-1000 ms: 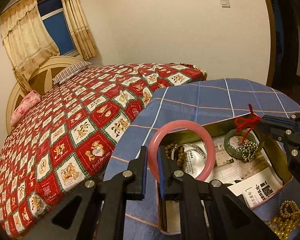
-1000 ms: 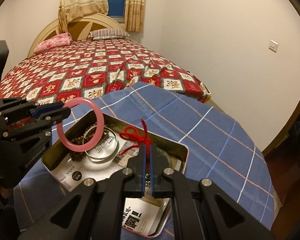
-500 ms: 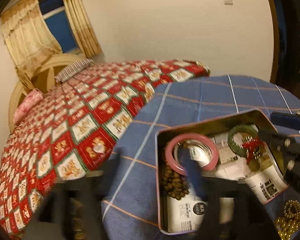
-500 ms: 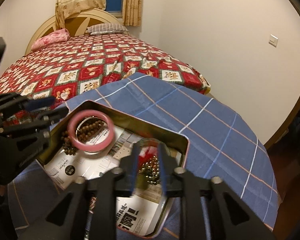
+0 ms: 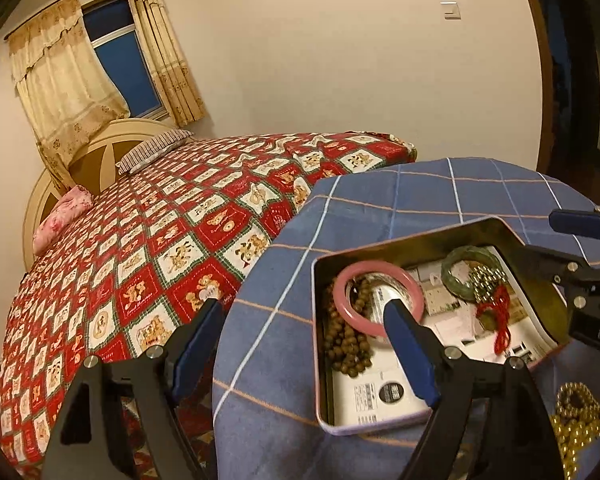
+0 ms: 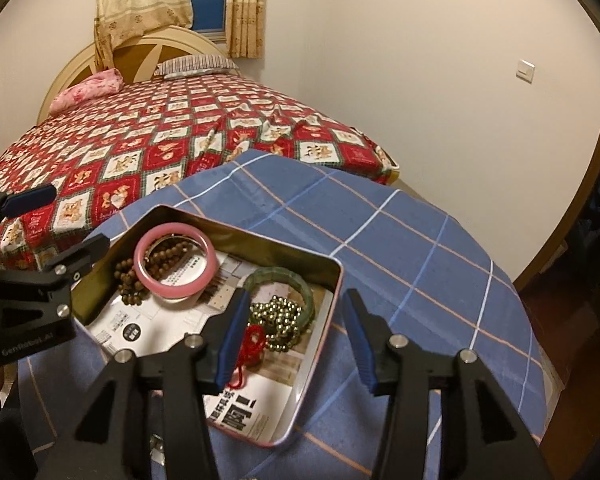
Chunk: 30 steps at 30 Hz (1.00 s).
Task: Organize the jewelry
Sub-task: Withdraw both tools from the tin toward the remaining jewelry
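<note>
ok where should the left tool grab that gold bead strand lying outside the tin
Take the gold bead strand at its heaped coil, coming straight down from above with one finger on each side. It lies slack in a loose pile on the blue checked cloth, offering no rigid edge. The tin beside it probably hinders a low sideways approach.

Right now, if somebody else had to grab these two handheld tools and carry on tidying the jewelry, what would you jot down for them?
Left tool: open, holding nothing, above the tin's left end.
Right tool: jaws have just been opening, nothing gripped, above the tin's right end.
In the tin: pink bangle lying on the brown bead strand; green bangle with the metal bead string and its red cord beside it.
Done: both bangles are in the tin.
Left: a gold bead necklace lies outside the tin on the blue checked cloth, near the right tool; probably next.
</note>
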Each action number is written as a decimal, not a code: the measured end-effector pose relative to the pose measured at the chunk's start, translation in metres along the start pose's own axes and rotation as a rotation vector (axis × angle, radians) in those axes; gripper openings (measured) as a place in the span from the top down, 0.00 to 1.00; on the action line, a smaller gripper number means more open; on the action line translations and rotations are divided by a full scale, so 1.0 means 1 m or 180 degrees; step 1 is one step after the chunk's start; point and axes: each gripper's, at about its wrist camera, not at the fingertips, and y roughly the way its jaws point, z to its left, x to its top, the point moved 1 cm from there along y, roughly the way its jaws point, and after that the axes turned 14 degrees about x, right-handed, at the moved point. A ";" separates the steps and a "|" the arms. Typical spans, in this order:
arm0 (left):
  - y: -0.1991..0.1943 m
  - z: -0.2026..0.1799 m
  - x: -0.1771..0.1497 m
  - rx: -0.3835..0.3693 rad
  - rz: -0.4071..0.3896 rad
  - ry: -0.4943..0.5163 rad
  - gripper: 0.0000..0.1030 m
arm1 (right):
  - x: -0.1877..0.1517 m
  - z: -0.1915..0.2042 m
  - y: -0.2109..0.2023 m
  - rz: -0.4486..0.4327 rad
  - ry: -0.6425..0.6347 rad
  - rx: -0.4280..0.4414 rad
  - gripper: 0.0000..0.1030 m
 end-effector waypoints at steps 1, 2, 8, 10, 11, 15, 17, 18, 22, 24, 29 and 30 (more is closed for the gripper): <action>-0.003 0.000 -0.003 -0.0003 0.0000 0.0011 0.20 | -0.001 0.000 -0.001 0.0005 -0.0002 -0.0004 0.49; -0.007 0.000 -0.007 -0.0002 -0.0001 0.0018 0.20 | -0.003 0.001 -0.003 0.0008 -0.0002 -0.0007 0.47; -0.028 0.004 -0.036 -0.0017 0.0034 0.0028 0.20 | -0.021 0.001 -0.016 0.0050 0.0050 -0.0038 0.43; -0.035 0.007 -0.047 -0.0063 0.0076 -0.0019 0.20 | -0.030 0.001 -0.023 0.0065 0.0056 -0.0046 0.43; -0.040 0.007 -0.052 -0.0081 0.0093 -0.0030 0.20 | -0.035 0.001 -0.027 0.0072 0.0057 -0.0067 0.42; -0.056 0.005 -0.071 -0.0154 0.0160 -0.0051 0.20 | -0.061 -0.001 -0.044 0.0108 0.0118 -0.0116 0.41; -0.064 0.000 -0.078 -0.0175 0.0170 -0.0007 0.20 | -0.073 -0.002 -0.051 0.0141 0.0139 -0.0144 0.41; -0.066 -0.003 -0.080 -0.0177 0.0190 0.0009 0.20 | -0.077 -0.003 -0.054 0.0151 0.0160 -0.0161 0.41; -0.071 -0.014 -0.089 -0.0191 0.0299 0.0002 0.20 | -0.098 -0.004 -0.069 0.0168 0.0248 -0.0224 0.40; -0.072 -0.020 -0.091 -0.0207 0.0320 0.0016 0.20 | -0.106 -0.004 -0.074 0.0167 0.0295 -0.0209 0.40; -0.072 -0.030 -0.094 -0.0296 0.0358 0.0045 0.20 | -0.123 -0.001 -0.083 0.0174 0.0306 -0.0171 0.40; -0.072 -0.033 -0.095 -0.0310 0.0377 0.0062 0.20 | -0.126 0.000 -0.083 0.0188 0.0304 -0.0163 0.40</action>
